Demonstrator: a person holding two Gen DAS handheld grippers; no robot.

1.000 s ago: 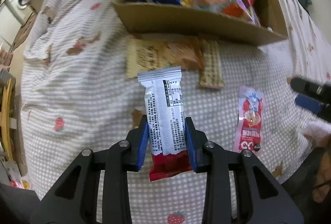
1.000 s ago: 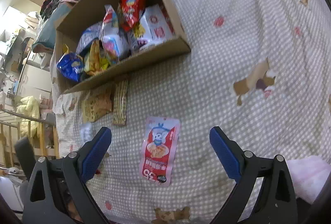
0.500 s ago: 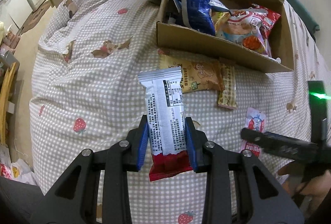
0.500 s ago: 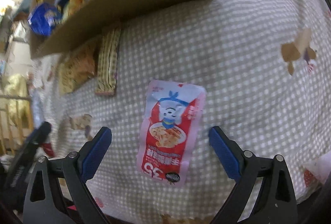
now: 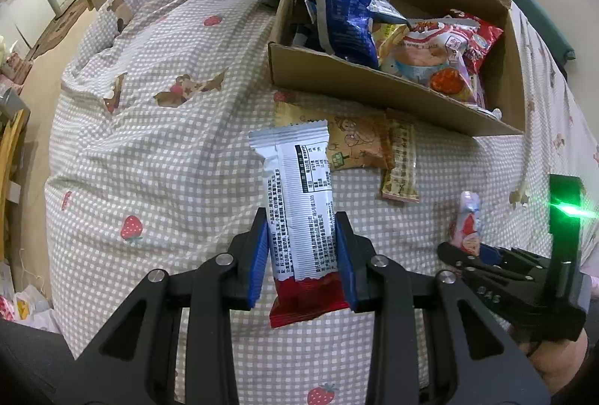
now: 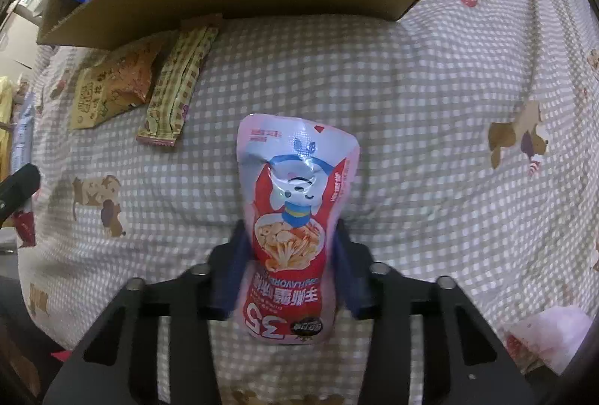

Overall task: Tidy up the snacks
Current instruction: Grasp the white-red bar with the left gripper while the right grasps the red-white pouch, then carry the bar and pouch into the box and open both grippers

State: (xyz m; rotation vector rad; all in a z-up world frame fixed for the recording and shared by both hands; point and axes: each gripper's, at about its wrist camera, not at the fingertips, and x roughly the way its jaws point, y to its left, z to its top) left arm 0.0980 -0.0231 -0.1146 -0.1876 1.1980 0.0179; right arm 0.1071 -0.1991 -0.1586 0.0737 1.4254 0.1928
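Left gripper (image 5: 302,266) clamps a silver-and-red snack bar (image 5: 299,206) between both blue pads, wrapper pointing to 12 o'clock above the checked bedspread (image 5: 157,158). Right gripper (image 6: 290,270) is closed on a pink snack pouch (image 6: 295,214), lower half pinched. Cardboard box (image 5: 374,87) of snacks lies at 1 o'clock in the left view; a tan packet (image 5: 355,146) and narrow wafer pack (image 5: 401,161) lie just beside its near wall.

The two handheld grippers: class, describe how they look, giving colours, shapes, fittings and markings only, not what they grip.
Left gripper: matte black angular arms with triangular cut-outs and silver round bolts, ending in flat blue pads. Right gripper: the same black frame, silver bolts and blue pads. Seen from the left wrist view, its black body carries a glowing green light and small embossed lettering, too small to read. No cables visible.
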